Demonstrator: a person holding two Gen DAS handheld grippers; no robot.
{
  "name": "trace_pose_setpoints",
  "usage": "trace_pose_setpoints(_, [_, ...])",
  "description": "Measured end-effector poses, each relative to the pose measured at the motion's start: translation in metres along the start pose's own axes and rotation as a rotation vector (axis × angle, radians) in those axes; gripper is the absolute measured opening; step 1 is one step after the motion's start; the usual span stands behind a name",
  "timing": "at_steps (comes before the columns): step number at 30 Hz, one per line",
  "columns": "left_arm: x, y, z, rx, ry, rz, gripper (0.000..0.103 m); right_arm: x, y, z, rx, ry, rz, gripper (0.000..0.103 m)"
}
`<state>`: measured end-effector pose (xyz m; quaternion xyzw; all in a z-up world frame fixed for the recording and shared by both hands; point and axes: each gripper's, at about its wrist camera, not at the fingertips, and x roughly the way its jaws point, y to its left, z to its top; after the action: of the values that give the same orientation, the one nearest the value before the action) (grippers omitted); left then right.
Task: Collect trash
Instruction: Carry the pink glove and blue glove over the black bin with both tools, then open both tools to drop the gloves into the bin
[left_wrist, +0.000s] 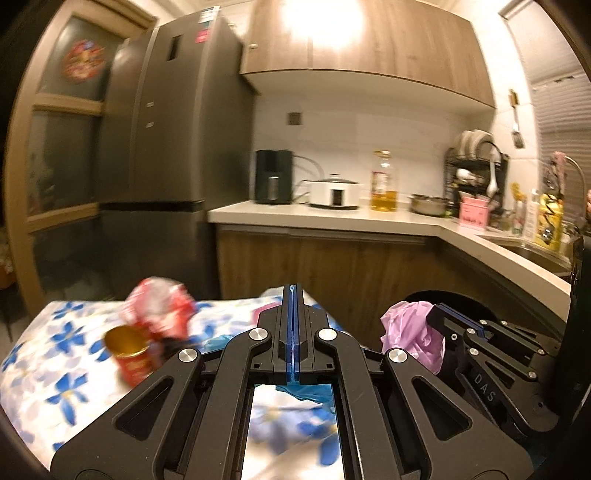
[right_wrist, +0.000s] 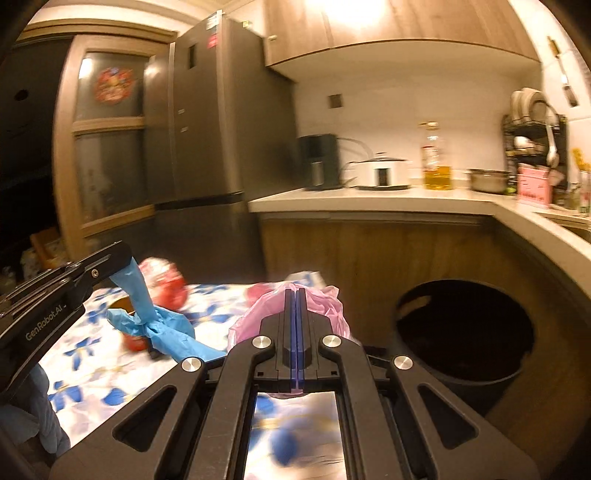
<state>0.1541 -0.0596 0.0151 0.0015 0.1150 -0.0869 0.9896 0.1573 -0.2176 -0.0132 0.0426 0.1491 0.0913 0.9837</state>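
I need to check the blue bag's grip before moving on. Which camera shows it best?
The right wrist view: the blue bag hangs knotted from the shut left gripper, in full sight. The left wrist view shows only a scrap of it beneath the gripper's closed fingers.

Tablecloth (right_wrist: 110, 373) – white, blue flower print, lower left of frame. Glove (right_wrist: 162, 325) bright blue, knotted. Plastic bag (right_wrist: 325, 306) pale pink-lilac, centre. Can (left_wrist: 129, 354) red outside, gold inside, lower left. Crumpled wrapper (left_wrist: 159, 314) red and white. Bin (right_wrist: 465, 332) black, lower right. Fridge (right_wrist: 214, 122) dark grey. Cabinets (right_wrist: 369, 26) brown wood grain – counter (right_wrist: 369, 201) cream. Oil bottle (right_wrist: 437, 162) amber yellow.
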Motion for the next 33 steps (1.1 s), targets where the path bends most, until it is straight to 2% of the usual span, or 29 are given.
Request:
trace_pose_setpoints(10, [0.050,-0.076,0.026,0.041,-0.030,-0.139,0.000,-0.005,-0.087,0.020,0.067,-0.040,-0.195,0.001])
trace_pose_setpoints(16, [0.081,-0.117,0.037,0.052,-0.034,-0.202,0.000,-0.003,-0.127,0.025,0.109,-0.047,-0.275,0.001])
trace_pose_setpoints(25, [0.113,-0.155,0.035,0.071,-0.012,-0.252,0.000,0.001,-0.155,0.020,0.135,-0.026,-0.336,0.001])
trace_pose_setpoints(33, [0.130,-0.165,0.029,0.075,0.017,-0.267,0.000,0.004,-0.164,0.021,0.145,-0.025,-0.348,0.001])
